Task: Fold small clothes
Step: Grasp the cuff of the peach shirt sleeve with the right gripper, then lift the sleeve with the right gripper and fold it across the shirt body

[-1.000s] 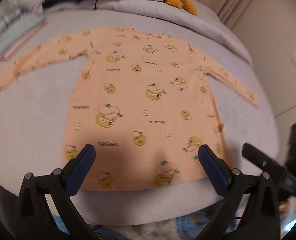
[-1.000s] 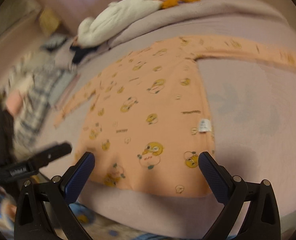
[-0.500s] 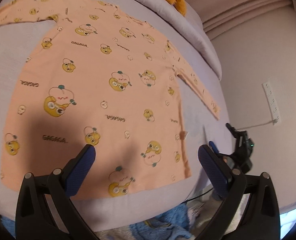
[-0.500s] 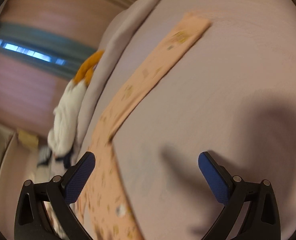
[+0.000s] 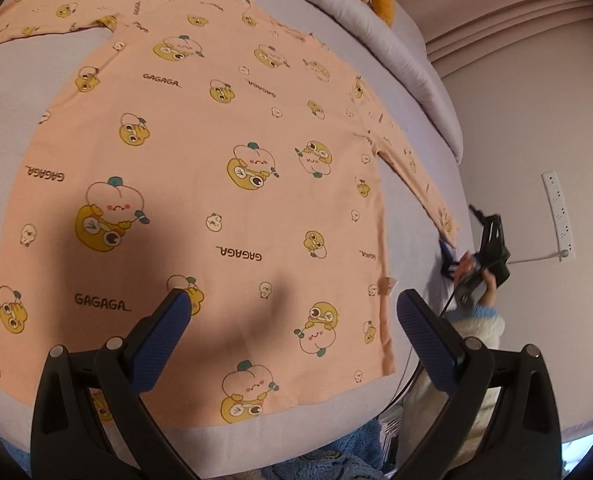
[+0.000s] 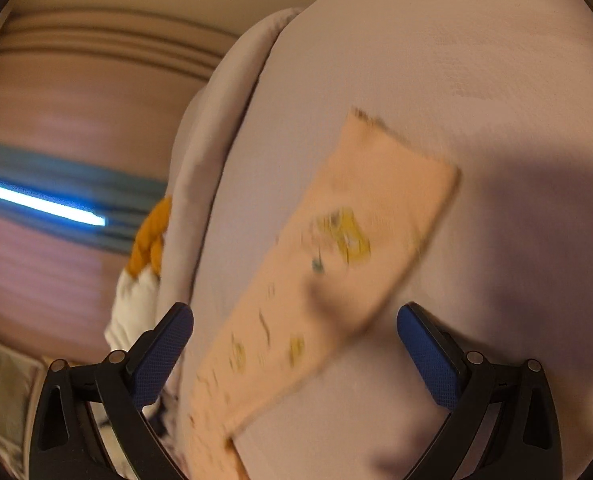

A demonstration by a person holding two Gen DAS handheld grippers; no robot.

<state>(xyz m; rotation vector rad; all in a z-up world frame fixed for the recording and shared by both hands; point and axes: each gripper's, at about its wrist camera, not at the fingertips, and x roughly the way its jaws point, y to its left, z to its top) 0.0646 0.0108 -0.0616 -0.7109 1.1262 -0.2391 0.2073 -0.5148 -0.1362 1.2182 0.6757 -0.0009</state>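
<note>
Lavender bed [image 5: 0, 92] under peach shirt [image 5: 224, 184]

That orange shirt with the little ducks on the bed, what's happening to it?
Someone is getting ready to fold it. The peach long-sleeved shirt lies spread flat on the lilac bed, both sleeves stretched out, nothing folded yet. The left gripper hangs open over the bottom hem. The right gripper is open too, with the end of one sleeve between its fingers, not yet pinched. A white and orange plush toy sits by the pillows.
</note>
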